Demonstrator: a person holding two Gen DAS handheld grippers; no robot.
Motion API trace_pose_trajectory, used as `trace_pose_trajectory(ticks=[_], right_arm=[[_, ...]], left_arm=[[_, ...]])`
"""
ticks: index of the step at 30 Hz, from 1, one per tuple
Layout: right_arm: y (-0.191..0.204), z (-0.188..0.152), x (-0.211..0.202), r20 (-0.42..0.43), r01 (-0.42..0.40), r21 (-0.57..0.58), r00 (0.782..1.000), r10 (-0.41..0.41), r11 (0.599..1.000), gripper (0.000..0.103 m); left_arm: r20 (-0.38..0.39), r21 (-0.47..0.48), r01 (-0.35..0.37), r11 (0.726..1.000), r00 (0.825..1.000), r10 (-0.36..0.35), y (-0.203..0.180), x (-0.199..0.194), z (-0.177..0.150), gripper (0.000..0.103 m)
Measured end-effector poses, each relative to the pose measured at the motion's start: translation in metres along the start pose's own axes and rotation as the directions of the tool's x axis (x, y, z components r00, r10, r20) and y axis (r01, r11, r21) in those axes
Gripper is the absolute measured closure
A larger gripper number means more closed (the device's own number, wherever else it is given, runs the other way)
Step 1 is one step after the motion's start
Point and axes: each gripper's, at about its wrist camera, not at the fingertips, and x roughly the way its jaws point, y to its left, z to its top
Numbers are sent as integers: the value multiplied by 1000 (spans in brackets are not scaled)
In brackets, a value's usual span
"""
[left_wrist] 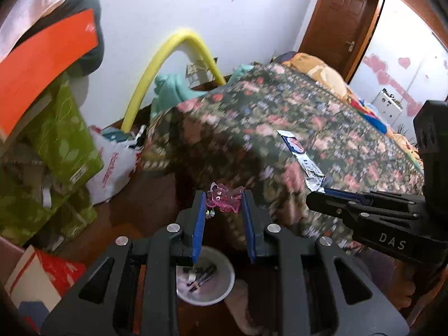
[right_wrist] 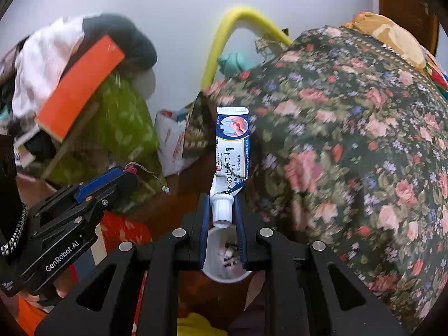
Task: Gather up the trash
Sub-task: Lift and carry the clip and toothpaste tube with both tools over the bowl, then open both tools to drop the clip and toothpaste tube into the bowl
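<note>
My left gripper (left_wrist: 224, 200) is shut on a pink translucent plastic trinket (left_wrist: 224, 199) with small beads hanging from it. My right gripper (right_wrist: 222, 204) is shut on the cap end of a white and blue squeezed ointment tube (right_wrist: 231, 145), which stands up from the jaws. Both hang above a white round bowl (left_wrist: 221, 294) on the floor with several small bits of trash inside; it also shows in the right wrist view (right_wrist: 215, 273). In the left wrist view the right gripper (left_wrist: 316, 193) comes in from the right with the tube (left_wrist: 302, 156).
A bed with a dark floral cover (left_wrist: 280, 117) fills the right side. Green boxes (left_wrist: 61, 145), an orange board (left_wrist: 42, 64), clothes and a white plastic bag (left_wrist: 114, 165) pile up at the left. A yellow foam tube (left_wrist: 156, 67) arches against the wall. A brown door (left_wrist: 336, 19) is behind.
</note>
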Motion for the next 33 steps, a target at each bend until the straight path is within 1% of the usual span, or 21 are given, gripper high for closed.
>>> trace_pose_trajectory(ticks=[8, 13, 17, 20, 21, 23, 24, 25, 27, 29, 31, 33], right_arm=[[23, -21, 34, -108, -3, -41, 994, -2, 999, 87], [29, -32, 58, -200, -39, -47, 979, 29, 998, 87], [33, -37, 72, -244, -42, -64, 969, 25, 997, 86], [34, -34, 75, -239, -26, -82, 971, 6, 996, 85], [34, -33, 76, -247, -35, -82, 969, 14, 996, 83], [32, -31, 78, -269, -60, -67, 962, 40, 996, 76], [31, -31, 79, -272, -59, -60, 961, 40, 996, 68], [29, -30, 78, -267, -53, -55, 963, 37, 997, 65], [27, -29, 75, -257, -41, -52, 966, 26, 998, 65], [24, -28, 73, -248, -29, -52, 969, 15, 998, 64], [23, -29, 69, -236, -10, -61, 972, -5, 998, 64], [22, -30, 65, -224, 9, -70, 974, -25, 998, 64]], left_arm=[[-119, -63, -21, 998, 993, 13, 30, 25, -39, 79], [-200, -116, -21, 993, 980, -2, 45, 45, -64, 79], [-251, -134, -21, 991, 968, -14, 51, 59, -78, 79], [-277, -147, -15, 989, 960, -26, 54, 66, -83, 79], [-285, -154, -10, 988, 958, -35, 55, 68, -84, 79], [-299, -160, -4, 987, 953, -44, 55, 71, -85, 78], [-306, -159, -2, 987, 951, -48, 55, 73, -85, 78], [-317, -157, 5, 988, 947, -55, 55, 76, -86, 78], [-332, -156, 11, 988, 941, -63, 53, 81, -87, 78], [-352, -156, -9, 988, 935, -47, 53, 88, -88, 78], [-369, -161, -7, 987, 928, -54, 52, 94, -89, 78], [-376, -155, -4, 988, 925, -55, 50, 95, -90, 78]])
